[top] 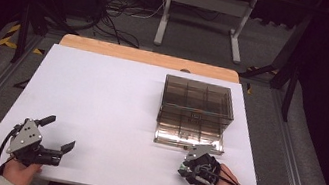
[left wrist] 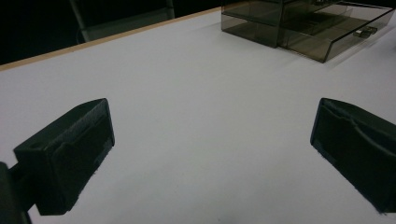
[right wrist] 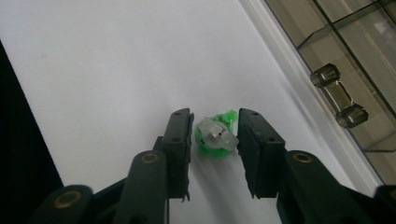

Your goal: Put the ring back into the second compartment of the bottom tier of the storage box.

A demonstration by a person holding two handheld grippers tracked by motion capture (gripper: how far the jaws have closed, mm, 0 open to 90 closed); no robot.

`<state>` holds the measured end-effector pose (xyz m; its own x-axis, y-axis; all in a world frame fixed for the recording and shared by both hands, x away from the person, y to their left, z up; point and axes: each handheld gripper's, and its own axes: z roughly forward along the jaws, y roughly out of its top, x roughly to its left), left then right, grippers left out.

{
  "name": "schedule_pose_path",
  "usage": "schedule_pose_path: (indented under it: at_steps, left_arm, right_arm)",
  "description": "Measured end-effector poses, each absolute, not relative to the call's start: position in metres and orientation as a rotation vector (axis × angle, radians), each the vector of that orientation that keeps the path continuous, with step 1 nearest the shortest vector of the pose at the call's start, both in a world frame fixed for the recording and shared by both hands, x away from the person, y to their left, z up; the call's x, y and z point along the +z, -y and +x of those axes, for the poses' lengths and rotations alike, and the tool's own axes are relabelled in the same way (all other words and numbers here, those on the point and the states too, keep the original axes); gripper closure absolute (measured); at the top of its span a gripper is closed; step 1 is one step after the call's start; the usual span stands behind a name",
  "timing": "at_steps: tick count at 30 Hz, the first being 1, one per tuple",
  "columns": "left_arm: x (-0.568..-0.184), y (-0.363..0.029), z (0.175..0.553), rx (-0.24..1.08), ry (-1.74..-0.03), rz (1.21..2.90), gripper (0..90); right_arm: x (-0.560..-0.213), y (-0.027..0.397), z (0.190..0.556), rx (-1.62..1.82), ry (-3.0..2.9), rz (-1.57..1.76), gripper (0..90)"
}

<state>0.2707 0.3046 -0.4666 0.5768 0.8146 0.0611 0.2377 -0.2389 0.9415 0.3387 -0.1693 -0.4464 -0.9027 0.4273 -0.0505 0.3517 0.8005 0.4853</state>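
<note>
Green-and-clear small piece (right wrist: pixel 215 136) between black jaws — smoky brown drawer box (top: pixel 195 109) (see-through) on a white table (top: pixel 99 107).

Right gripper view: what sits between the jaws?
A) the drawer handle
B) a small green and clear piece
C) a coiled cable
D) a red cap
B: the right gripper has a small green and clear piece on the white table between its jaws, with small gaps at the pads; the drawer handle lies off to the side.
</note>
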Motion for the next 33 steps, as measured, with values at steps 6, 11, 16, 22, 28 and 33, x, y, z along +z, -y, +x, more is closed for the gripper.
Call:
schedule_pose_path:
  at_steps: [6, 11, 16, 22, 28, 33]
  left_arm:
    - [-0.467, -0.305, 0.271, 0.694, -0.867, 1.772, 0.6]
    - [-0.467, -0.304, 0.271, 0.695, -0.867, 1.772, 0.6]
    - [-0.467, -0.304, 0.271, 0.695, -0.866, 1.771, 0.6]
    - [-0.467, -0.304, 0.271, 0.696, -0.865, 1.773, 0.6]
    - [-0.467, -0.304, 0.271, 0.696, -0.864, 1.773, 0.6]
    - [-0.467, -0.304, 0.271, 0.696, -0.865, 1.772, 0.6]
  right_arm:
    - [-0.446, 0.169, 0.338, 0.705, -2.815, 0.611, 72.5]
    - [-0.445, 0.169, 0.337, 0.704, -2.815, 0.603, 73.2]
    - [-0.442, 0.17, 0.336, 0.72, -2.805, 0.588, 73.4]
    - [-0.437, 0.172, 0.334, 0.758, -2.772, 0.584, 73.7]
    - [-0.43, 0.176, 0.332, 0.826, -2.709, 0.588, 73.7]
    - [-0.426, 0.179, 0.33, 0.883, -2.662, 0.604, 73.9]
